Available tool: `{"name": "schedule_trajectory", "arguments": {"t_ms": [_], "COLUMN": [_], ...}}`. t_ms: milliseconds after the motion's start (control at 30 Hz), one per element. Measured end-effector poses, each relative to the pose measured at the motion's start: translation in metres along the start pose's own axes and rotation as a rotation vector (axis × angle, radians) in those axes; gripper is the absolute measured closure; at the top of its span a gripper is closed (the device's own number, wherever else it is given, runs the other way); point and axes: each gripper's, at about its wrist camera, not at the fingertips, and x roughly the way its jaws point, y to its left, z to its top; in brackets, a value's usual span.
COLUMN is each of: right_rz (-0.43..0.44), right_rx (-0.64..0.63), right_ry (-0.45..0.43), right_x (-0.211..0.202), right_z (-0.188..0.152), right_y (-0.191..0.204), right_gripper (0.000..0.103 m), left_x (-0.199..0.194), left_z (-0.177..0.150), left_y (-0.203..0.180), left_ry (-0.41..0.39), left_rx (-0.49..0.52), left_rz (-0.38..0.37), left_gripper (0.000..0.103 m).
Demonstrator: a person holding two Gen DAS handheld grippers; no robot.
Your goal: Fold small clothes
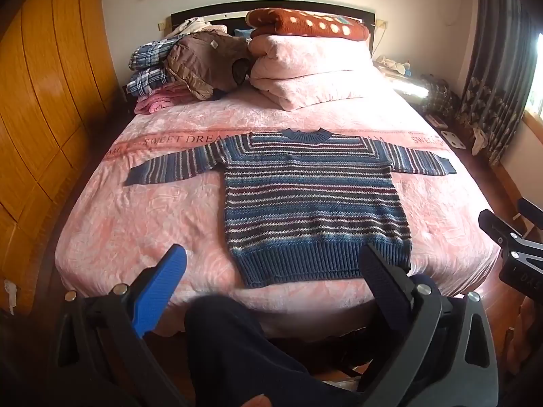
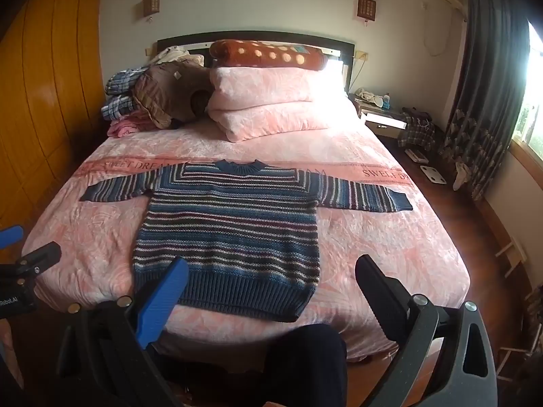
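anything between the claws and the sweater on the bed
Nothing visible. The striped sweater lies flat on bare pink bedspread, and both open claws, left and right, hang above the bed's near edge.

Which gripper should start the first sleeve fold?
Probably left. The sweater lies flat, unfolded. The left gripper sits nearer its left sleeve; the right gripper hangs toward the hem's right side. Both open, empty.
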Motion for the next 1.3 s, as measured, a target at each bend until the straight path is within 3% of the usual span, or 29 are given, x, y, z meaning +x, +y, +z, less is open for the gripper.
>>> {"name": "schedule_trajectory", "arguments": {"t_ms": [1300], "right_rz": [-0.01], "right_rx": [-0.001], "right_ry": [0.001], "right_x": [0.0066], "right_z": [-0.0066], "right_y": [0.0032], "right_gripper": [0.004], "left_x": [0.0022], "left_z": [0.0019], "left_y": [0.0058], "left_ry": [-0.013], "left_rx": [-0.013], "left_rz": [0.015], "left_gripper": [0.003]}}
